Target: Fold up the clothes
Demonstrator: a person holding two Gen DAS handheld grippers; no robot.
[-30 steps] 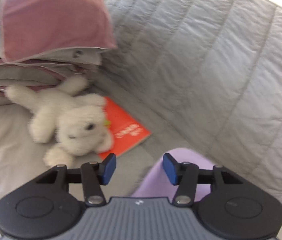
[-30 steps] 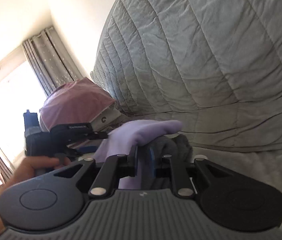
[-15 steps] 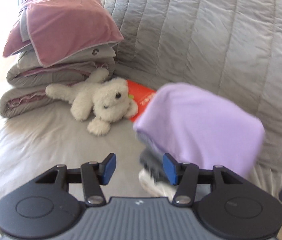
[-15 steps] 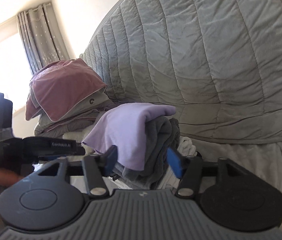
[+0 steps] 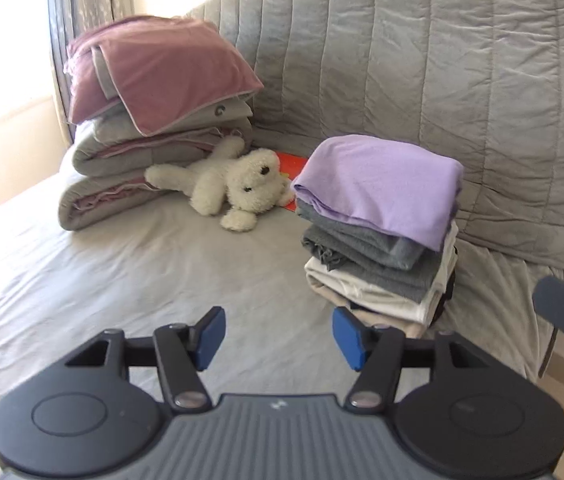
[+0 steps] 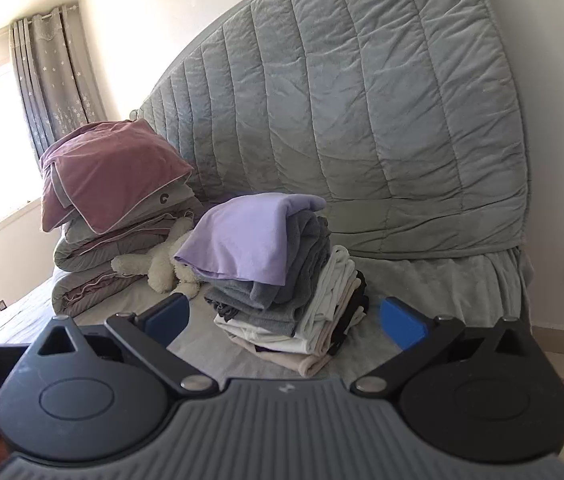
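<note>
Clothes (image 5: 377, 232) sat stacked at centre right, lilac top (image 5: 381, 188) uppermost. Right gripper (image 6: 283, 318), shut on it a second before, was spread empty; left gripper (image 5: 278, 338) too. Both had backed off: fold delivered.

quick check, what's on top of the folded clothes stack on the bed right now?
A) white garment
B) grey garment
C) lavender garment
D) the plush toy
C: the lavender garment caps the stack, with grey then white folds beneath it; the plush toy lies apart on the bed, to the stack's left in the left wrist view.
</note>
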